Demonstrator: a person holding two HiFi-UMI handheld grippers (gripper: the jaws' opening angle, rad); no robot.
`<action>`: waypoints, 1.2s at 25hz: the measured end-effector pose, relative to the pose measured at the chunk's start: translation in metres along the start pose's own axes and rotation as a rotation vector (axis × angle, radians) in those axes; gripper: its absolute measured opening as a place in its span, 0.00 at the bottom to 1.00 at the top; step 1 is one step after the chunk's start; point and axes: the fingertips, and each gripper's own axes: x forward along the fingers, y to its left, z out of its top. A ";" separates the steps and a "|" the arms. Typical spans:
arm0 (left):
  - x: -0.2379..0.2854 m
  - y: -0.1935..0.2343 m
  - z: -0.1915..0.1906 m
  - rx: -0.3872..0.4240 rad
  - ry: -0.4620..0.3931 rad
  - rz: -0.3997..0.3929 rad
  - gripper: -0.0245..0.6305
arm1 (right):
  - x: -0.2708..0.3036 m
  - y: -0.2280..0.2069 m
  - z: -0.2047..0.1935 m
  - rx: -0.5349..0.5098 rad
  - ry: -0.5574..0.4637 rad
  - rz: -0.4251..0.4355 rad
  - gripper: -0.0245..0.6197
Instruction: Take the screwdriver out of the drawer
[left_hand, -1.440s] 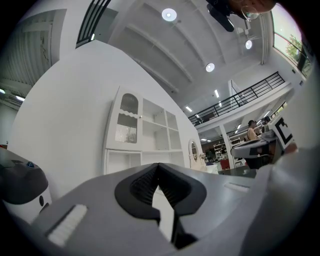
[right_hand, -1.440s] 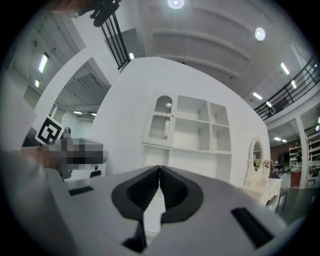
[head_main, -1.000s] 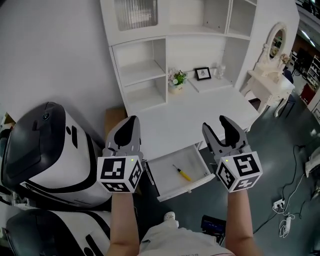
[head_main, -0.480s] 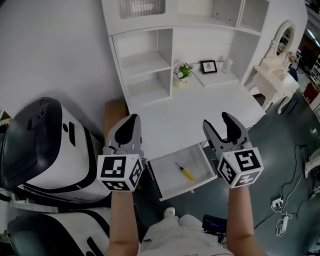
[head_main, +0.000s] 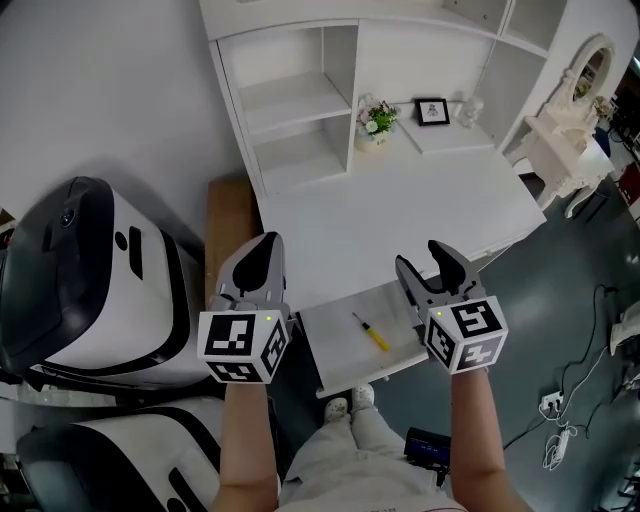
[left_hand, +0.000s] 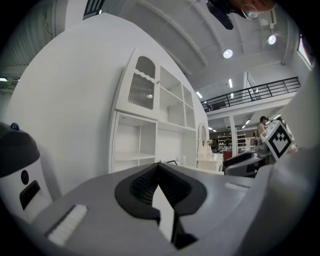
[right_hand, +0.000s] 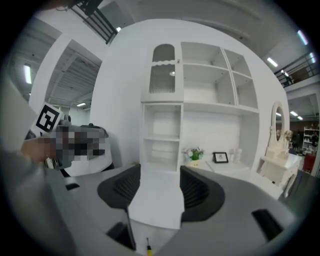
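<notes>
**Head view.** The drawer (head_main: 335, 350) is pulled out from under the white tabletop (head_main: 400, 200), low and centre in the frame. The yellow-handled screwdriver (head_main: 370, 332) lies slantwise on the drawer floor, in plain sight. The left gripper (head_main: 262, 243) is clenched with nothing in it, just left of the drawer's left rim. The right gripper (head_main: 422, 262) is released, jaws spread, and its marker cube covers the drawer's right edge. Far back on the tabletop are a flower pot (head_main: 377, 120) and a picture frame (head_main: 432, 110), below open shelves (head_main: 300, 110). A large white-and-black machine (head_main: 90, 280) fills the left side. A white vanity with a mirror (head_main: 575, 110) sits at upper right, and cables (head_main: 570, 430) trail on the floor at lower right.

**Left gripper view.** The left gripper (left_hand: 160, 167) has its tips together on nothing. The shelving unit (left_hand: 150, 135) rises behind it, and the right gripper (left_hand: 250, 160) shows at the right edge.

**Right gripper view.** The right gripper (right_hand: 155, 187) stands open with the bare tabletop (right_hand: 155, 200) between its jaws. The screwdriver (right_hand: 148, 247) peeks in at the bottom edge, below the jaws and clear of them. The flower pot (right_hand: 194, 153) and picture frame (right_hand: 219, 157) are well beyond.

**Since a second ago.** Both grippers have come lower toward the drawer. The right one, then beside the drawer's far right corner, now overlaps its right side. The screwdriver has not moved.
</notes>
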 end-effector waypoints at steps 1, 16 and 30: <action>0.001 0.000 -0.006 -0.008 0.013 0.003 0.05 | 0.004 0.000 -0.010 0.010 0.023 0.009 0.42; 0.013 -0.003 -0.083 -0.082 0.165 0.065 0.05 | 0.055 0.009 -0.157 0.099 0.406 0.164 0.42; 0.013 -0.003 -0.149 -0.115 0.309 0.092 0.05 | 0.082 0.035 -0.297 0.106 0.752 0.301 0.40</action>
